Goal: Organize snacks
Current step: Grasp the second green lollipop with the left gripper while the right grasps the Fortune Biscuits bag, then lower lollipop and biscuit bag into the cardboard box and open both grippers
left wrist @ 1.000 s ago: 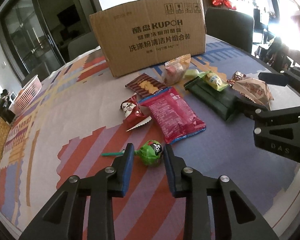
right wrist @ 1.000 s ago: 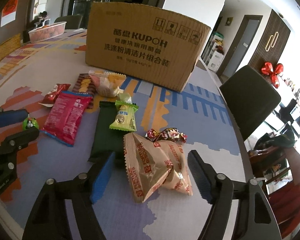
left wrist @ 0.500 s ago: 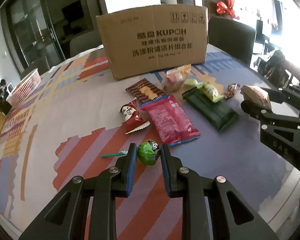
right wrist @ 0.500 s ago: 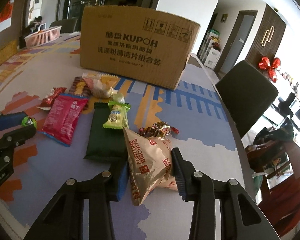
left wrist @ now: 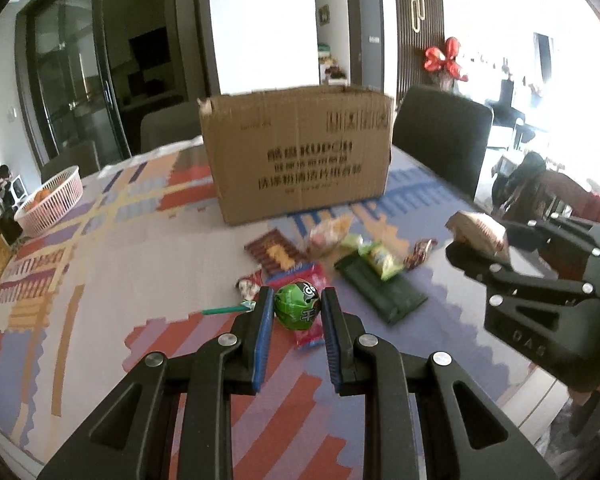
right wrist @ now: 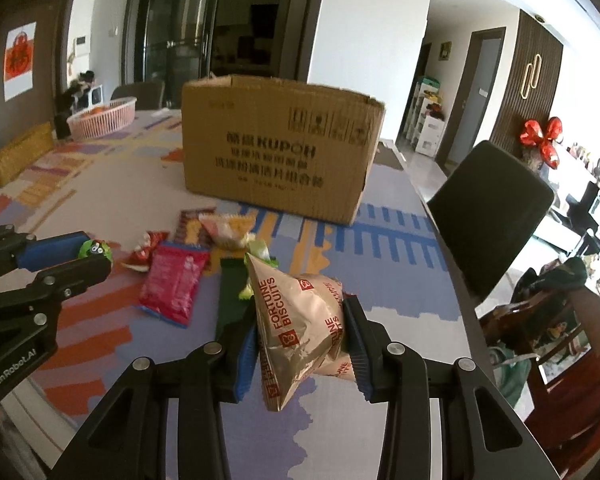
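My left gripper is shut on a green lollipop with a cartoon face and holds it above the table; its green stick juts out to the left. My right gripper is shut on a tan fortune biscuits bag, also lifted off the table. That bag and the right gripper show at the right of the left wrist view. The lollipop in the left gripper appears at the left of the right wrist view. An open brown cardboard box stands behind the snacks.
Several snacks lie on the patterned tablecloth: a red packet, a dark green bar, a yellow-green wafer pack, a striped biscuit pack, small candies. A pink basket sits far left. Dark chairs flank the table.
Both grippers closed, the left on the lollipop and the right on the biscuit bag, then rose with them off the table. The box's open top has come into view.
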